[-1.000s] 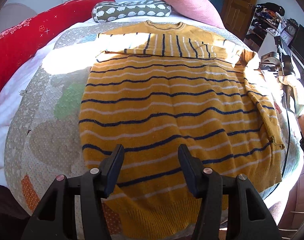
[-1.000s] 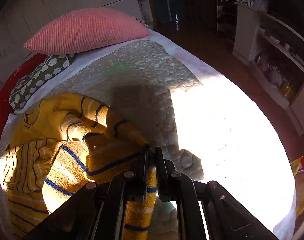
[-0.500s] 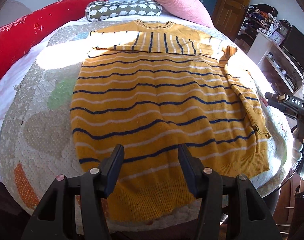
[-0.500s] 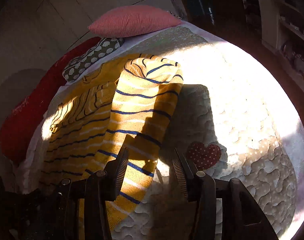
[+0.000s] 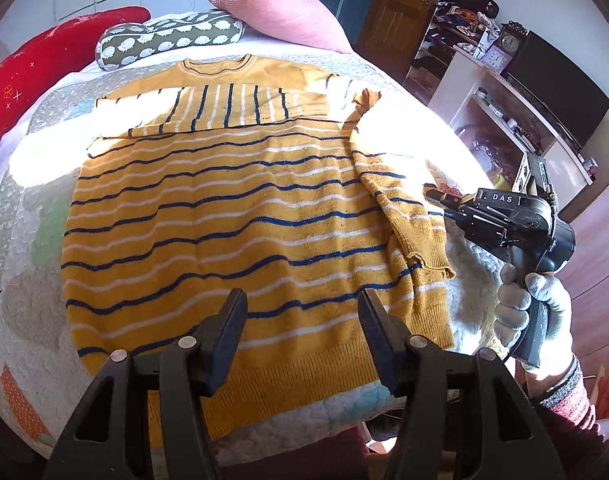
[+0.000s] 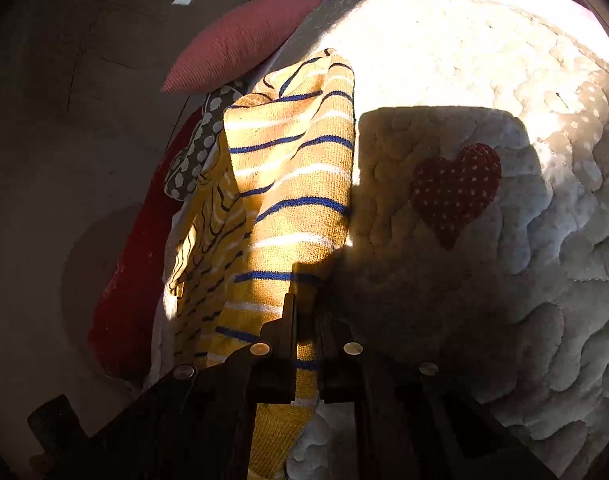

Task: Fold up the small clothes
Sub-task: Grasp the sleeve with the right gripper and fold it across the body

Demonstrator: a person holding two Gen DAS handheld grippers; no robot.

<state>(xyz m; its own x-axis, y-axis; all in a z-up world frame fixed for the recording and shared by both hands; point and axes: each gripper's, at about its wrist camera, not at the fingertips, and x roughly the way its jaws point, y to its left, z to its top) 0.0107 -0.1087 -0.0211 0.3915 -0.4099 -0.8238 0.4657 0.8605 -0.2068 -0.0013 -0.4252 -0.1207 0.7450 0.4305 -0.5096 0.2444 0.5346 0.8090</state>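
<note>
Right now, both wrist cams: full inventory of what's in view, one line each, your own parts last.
sweater: 1, mustard yellow with navy and white stripes, spread flat on the quilt, one sleeve folded across the chest
right sleeve: 1, same stripes, lying along the sweater's right edge
quilt: 1, pale with coloured patches, covering the bed
heart patch: 1, red with white dots, on the quilt right of the sleeve
pink pillow: 1, at the head of the bed
bolster: 1, olive with white print, beside the pink pillow
red cushion: 1, far left edge of the bed
door: 1, brown wood, behind the bed
shelf unit: 1, white, right of the bed
left tongs: black, open over the hem
right tongs: black, closed on the right sleeve
right hand: grey glove, gripping the tongs' handle
</note>
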